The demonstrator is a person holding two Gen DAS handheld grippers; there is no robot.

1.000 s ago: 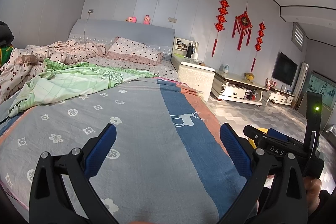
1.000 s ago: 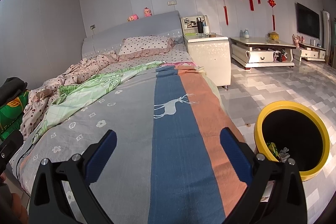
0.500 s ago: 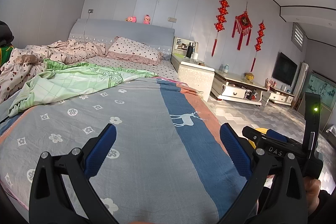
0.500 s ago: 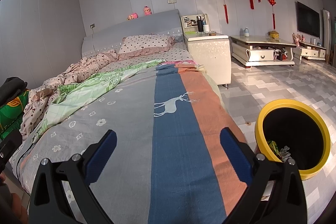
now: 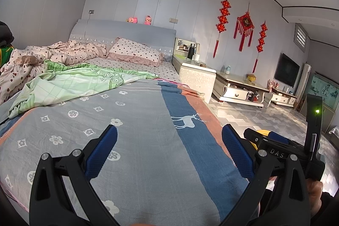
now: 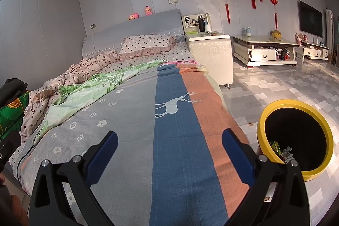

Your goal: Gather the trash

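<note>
Both pairs of jaws stand spread wide with nothing between them: the left gripper [image 5: 169, 149] and the right gripper [image 6: 169, 150] each hang above the foot of the bed [image 6: 131, 120], blue pads apart over a gray, blue and orange bedspread [image 5: 148, 141] printed with a white deer. From the left wrist view the right gripper's black body shows at the right edge, held in a hand [image 5: 314, 190].

On the tiled floor [image 6: 275, 82] just beside the bed stands the trash bin [image 6: 327, 137] — round, bright yellow outside, black inside, open at the top. A few scraps of trash [image 6: 281, 150] lie at its bottom — something green and something grayish, too small to tell further. A green quilt [image 6: 91, 90] lies crumpled toward the bed's far side, a dotted pillow [image 6: 148, 45] at its head.
</note>
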